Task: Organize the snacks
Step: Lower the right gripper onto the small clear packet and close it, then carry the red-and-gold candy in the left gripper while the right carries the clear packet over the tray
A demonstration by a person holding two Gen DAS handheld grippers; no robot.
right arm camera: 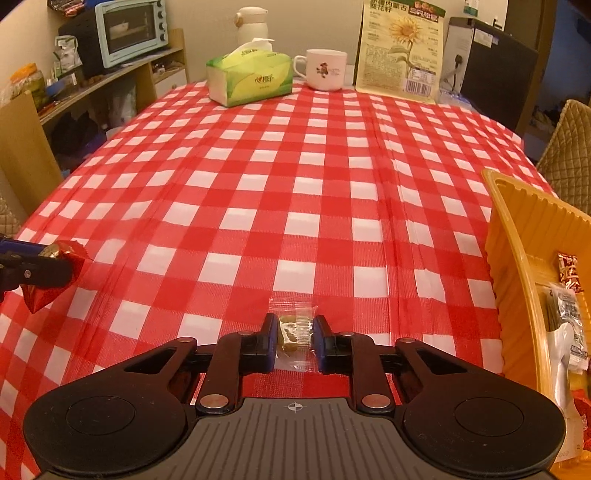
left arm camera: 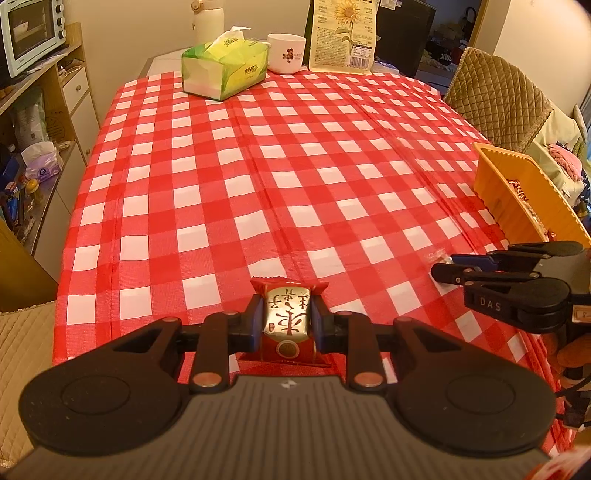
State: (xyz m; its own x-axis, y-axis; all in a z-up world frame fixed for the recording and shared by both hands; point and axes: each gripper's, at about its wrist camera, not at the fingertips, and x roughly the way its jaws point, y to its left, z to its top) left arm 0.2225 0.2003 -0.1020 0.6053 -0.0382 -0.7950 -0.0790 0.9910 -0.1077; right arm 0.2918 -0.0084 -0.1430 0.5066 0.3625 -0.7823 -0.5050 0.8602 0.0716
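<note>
Currently left gripper (left arm camera: 284,325) is clamped on a red foil-wrapped snack with a silver label (left arm camera: 286,321); blue pads press both sides of the wrapper, snack lifted clear of the red-and-white checked tablecloth (left arm camera: 295,184). In the right wrist view the same snack (right arm camera: 55,273) shows at far left, pinched in the left gripper (right arm camera: 59,264).

Right gripper (right arm camera: 294,334) has its jaws closed in on a small clear-wrapped greenish candy (right arm camera: 291,332); both pads touch the wrapper, which lies on or just above the cloth, can't tell which. From the left wrist view the right gripper (left arm camera: 441,267) sits off to the right, fingers nearly together, wrapper edge poking out at the tips.

Just right of the right gripper: an orange ribbed plastic basket (right arm camera: 517,251) holding several packets, including a silver-and-white one (right arm camera: 569,317) and a red-brown one (right arm camera: 569,269). Same basket (left arm camera: 509,177) sits beyond the right gripper in the left view.

Ahead of both tools, open cloth. At the far edge, left to right: a green tissue pack (right arm camera: 249,75), a white mug with a small print (right arm camera: 325,70), an upright beige sunflower-seed bag (right arm camera: 402,51). Behind the tissues, a white flask (right arm camera: 253,26). Far left, a pale blue toaster oven (right arm camera: 129,31) on a wooden shelf (right arm camera: 110,79).
</note>
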